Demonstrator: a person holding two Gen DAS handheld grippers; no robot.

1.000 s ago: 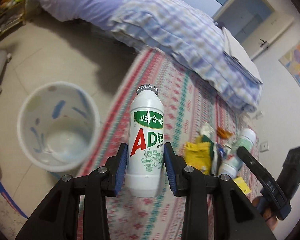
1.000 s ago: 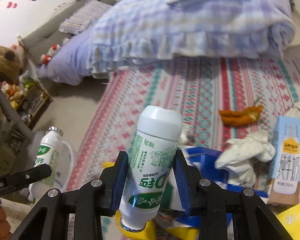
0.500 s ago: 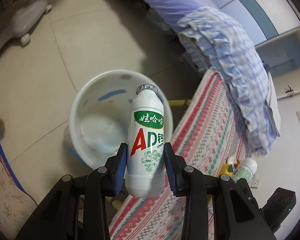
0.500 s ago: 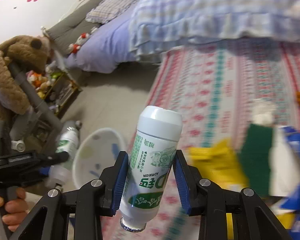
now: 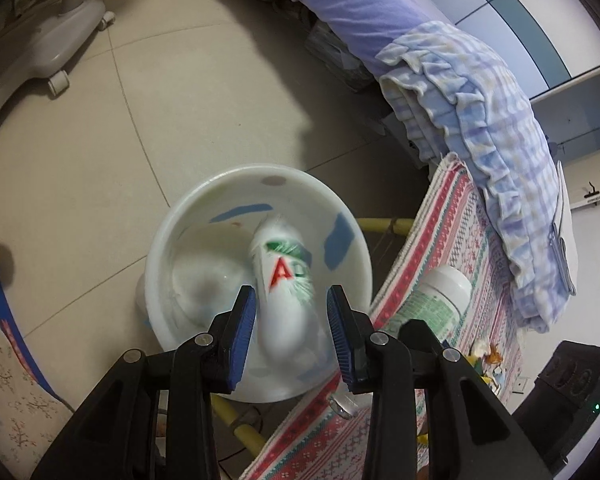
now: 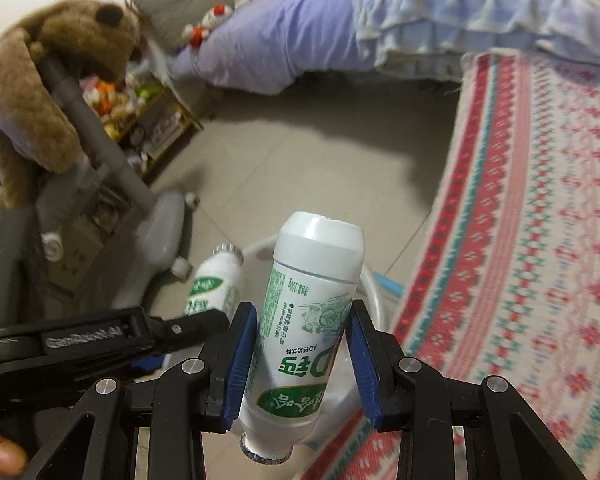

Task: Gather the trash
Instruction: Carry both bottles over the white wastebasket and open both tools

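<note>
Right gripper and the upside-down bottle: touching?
Touching. Right wrist view: both blue pads press the sides of the bottle, held cap-down in the right gripper.

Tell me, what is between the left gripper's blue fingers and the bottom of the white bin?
In the left wrist view, a blurred white AD bottle, inside the bin and clear of both pads.

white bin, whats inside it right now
A blurred AD bottle is dropping into the white bin, below the open left tongs. The tongs hide the bin's near part.
</note>
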